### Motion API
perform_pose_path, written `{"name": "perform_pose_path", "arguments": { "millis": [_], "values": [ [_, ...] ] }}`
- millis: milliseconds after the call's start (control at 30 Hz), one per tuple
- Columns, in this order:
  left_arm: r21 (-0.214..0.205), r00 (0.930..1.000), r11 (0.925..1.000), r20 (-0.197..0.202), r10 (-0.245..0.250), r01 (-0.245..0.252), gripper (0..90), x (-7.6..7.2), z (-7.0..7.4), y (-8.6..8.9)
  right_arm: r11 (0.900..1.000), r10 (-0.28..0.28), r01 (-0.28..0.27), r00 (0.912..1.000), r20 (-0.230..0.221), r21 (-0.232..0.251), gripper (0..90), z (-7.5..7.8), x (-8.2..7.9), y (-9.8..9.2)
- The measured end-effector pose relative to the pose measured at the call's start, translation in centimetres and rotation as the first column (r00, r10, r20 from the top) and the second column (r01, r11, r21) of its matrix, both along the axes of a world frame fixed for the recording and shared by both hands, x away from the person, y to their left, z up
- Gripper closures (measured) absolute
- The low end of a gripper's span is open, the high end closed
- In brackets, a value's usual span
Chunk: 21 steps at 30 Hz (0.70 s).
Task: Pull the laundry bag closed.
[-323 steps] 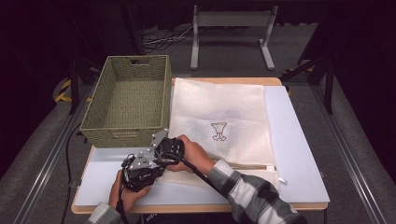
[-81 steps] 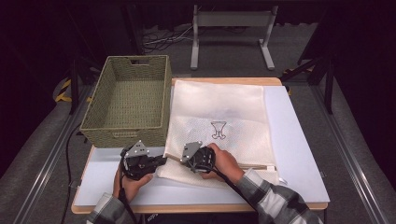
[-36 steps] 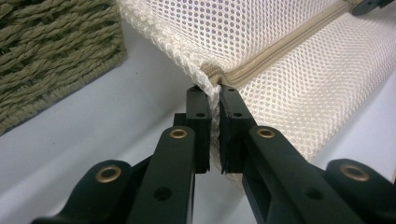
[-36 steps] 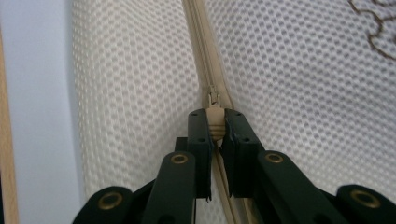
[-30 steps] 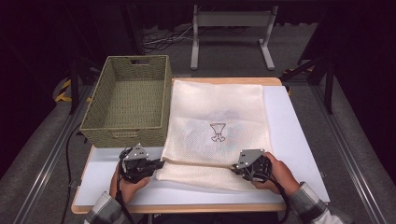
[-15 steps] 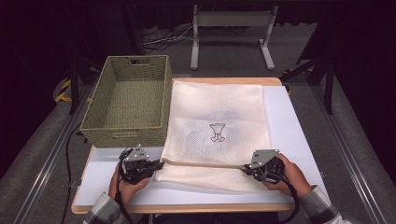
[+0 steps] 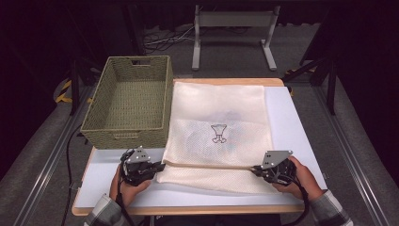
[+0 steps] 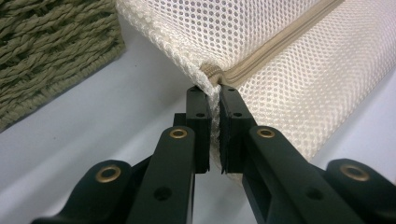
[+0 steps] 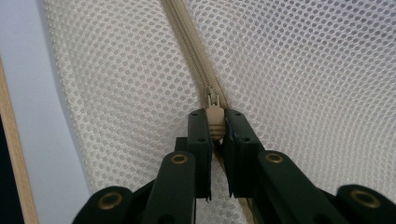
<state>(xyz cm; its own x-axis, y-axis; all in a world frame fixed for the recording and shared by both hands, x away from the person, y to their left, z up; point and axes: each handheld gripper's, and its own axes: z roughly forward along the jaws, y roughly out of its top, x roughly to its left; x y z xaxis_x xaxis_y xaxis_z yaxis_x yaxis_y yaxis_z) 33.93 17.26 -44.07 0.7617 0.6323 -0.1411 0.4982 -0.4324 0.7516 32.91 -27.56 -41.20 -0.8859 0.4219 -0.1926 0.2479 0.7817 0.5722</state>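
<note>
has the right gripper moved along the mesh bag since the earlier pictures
Yes. The right gripper, shut on the zipper pull, has travelled rightward along the mesh bag, from near the left gripper toward the table's right edge.

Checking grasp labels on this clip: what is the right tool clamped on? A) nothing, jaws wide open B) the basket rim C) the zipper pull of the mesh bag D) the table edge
C: in the right gripper view the right tool is shut on the zipper pull of the mesh laundry bag, while the left tool pinches the bag's corner at the zipper's end.
</note>
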Motion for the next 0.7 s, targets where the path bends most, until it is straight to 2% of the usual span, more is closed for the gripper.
{"name": "perform_pose_path", "arguments": {
  "millis": [433,700],
  "values": [
    [0.007,1.0,1.0,0.002,-0.001,0.001,84.8,0.1,-0.1,0.1,0.9988,-0.048,0.048,0.9988,-0.006,0.003,82.0,0.0,-0.2,-2.0],
    [0.009,1.0,1.0,0.006,0.001,-0.001,84.8,0.1,-0.1,0.1,0.9983,-0.058,0.058,0.9983,-0.003,0.006,82.0,0.0,-0.2,-2.9]
  ]
}}
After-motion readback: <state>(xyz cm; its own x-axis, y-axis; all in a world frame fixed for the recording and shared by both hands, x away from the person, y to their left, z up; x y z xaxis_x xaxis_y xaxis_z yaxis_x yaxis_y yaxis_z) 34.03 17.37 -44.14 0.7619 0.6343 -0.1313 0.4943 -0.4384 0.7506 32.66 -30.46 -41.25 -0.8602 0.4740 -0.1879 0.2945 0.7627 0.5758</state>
